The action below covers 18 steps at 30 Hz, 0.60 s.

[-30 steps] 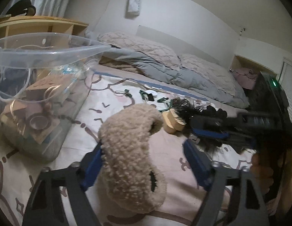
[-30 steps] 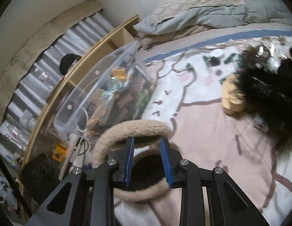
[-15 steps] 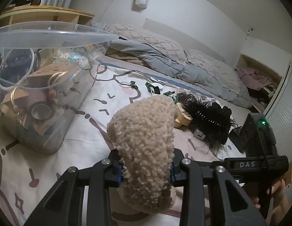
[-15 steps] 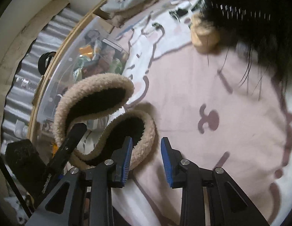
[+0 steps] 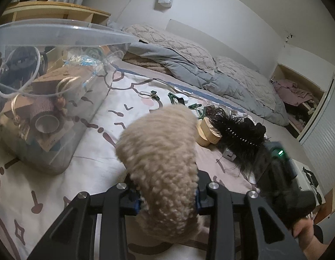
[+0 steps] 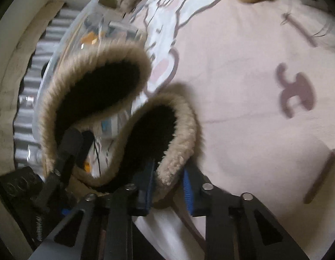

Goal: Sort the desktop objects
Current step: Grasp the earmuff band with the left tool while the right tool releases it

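Observation:
A beige fleece pair of earmuffs [image 5: 158, 162] with black inner pads stands up off the patterned bedsheet [image 5: 98, 158]. My left gripper [image 5: 166, 199] is shut on one fluffy end. In the right wrist view both dark cups of the earmuffs [image 6: 98, 82] face me. My right gripper [image 6: 168, 186] has its jaws closing on the fleece rim of the nearer cup, which fills the gap between the blue pads. A left finger [image 6: 68, 151] shows at the farther cup. The clear plastic bin [image 5: 59, 34] with several items stands to the left.
A black feathered hair clip [image 5: 236, 130], a wooden piece [image 5: 207, 130] and green clips [image 5: 174, 97] lie further back on the sheet. A grey duvet [image 5: 189, 71] and pillows are behind. A hand [image 5: 306, 229] holds the right tool at lower right.
My left gripper closed on the earmuffs and has held them since. The right gripper let go of the band, rolled, sank toward the sheet and came onto the nearer cup's rim.

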{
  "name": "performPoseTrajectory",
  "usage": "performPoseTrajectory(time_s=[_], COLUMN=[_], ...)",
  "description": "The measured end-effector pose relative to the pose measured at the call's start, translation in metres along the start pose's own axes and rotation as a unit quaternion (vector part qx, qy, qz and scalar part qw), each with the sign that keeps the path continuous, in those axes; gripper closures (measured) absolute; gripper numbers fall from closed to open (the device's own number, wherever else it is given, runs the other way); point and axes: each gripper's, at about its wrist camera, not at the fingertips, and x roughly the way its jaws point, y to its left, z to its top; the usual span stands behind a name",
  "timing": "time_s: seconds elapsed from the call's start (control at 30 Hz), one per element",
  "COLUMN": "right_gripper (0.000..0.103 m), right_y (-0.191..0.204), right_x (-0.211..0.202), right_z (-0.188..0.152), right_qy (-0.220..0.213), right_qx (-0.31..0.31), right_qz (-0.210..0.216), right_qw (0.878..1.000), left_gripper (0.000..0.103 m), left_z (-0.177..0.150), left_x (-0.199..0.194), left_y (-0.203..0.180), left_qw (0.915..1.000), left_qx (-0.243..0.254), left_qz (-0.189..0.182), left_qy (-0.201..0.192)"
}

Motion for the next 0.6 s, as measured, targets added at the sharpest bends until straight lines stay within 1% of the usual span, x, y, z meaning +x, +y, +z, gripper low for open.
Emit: performPoseTrajectory(time_s=[0.07, 0.13, 0.17, 0.2, 0.23, 0.27, 0.3, 0.4, 0.47, 0.6], right_gripper=[0.085, 0.087, 0.087, 0.088, 0.088, 0.088, 0.088, 0.088, 0.088, 0.088], right_y=[0.001, 0.004, 0.005, 0.006, 0.008, 0.010, 0.012, 0.018, 0.018, 0.005], right_x=[-0.015, -0.038, -0.051, -0.060, -0.073, -0.082, -0.095, -0.115, -0.120, -0.114], right_z=[0.004, 0.009, 0.012, 0.014, 0.016, 0.016, 0.017, 0.021, 0.022, 0.021], right_qy=[-0.027, -0.066, -0.086, -0.100, -0.118, -0.134, -0.151, -0.176, -0.177, -0.133], right_qx=[0.000, -0.004, -0.007, -0.008, -0.013, -0.019, -0.029, -0.052, -0.064, -0.079], right_qz=[-0.001, -0.001, 0.002, 0.005, 0.006, 0.001, -0.004, -0.035, -0.066, -0.111], right_qw=[1.000, 0.998, 0.996, 0.995, 0.993, 0.991, 0.988, 0.982, 0.980, 0.982], left_gripper=[0.067, 0.062, 0.052, 0.040, 0.034, 0.025, 0.020, 0.017, 0.017, 0.017], left_z=[0.000, -0.001, -0.001, -0.001, -0.001, -0.001, -0.001, -0.002, -0.002, -0.003], left_x=[0.002, 0.002, 0.002, 0.001, 0.002, 0.002, 0.002, 0.008, 0.013, 0.022], left_y=[-0.001, -0.006, -0.009, -0.012, -0.014, -0.016, -0.018, -0.017, -0.015, -0.013], left_qw=[0.9999, 0.9996, 0.9996, 0.9997, 0.9996, 0.9996, 0.9996, 0.9997, 0.9998, 0.9997], left_qx=[-0.004, -0.001, 0.006, 0.013, 0.017, 0.019, 0.021, 0.020, 0.014, 0.011], left_qz=[-0.015, -0.027, -0.026, -0.022, -0.021, -0.022, -0.020, -0.011, -0.007, -0.002], left_qy=[0.005, 0.003, 0.000, -0.004, -0.005, -0.007, -0.007, 0.003, 0.013, 0.023])
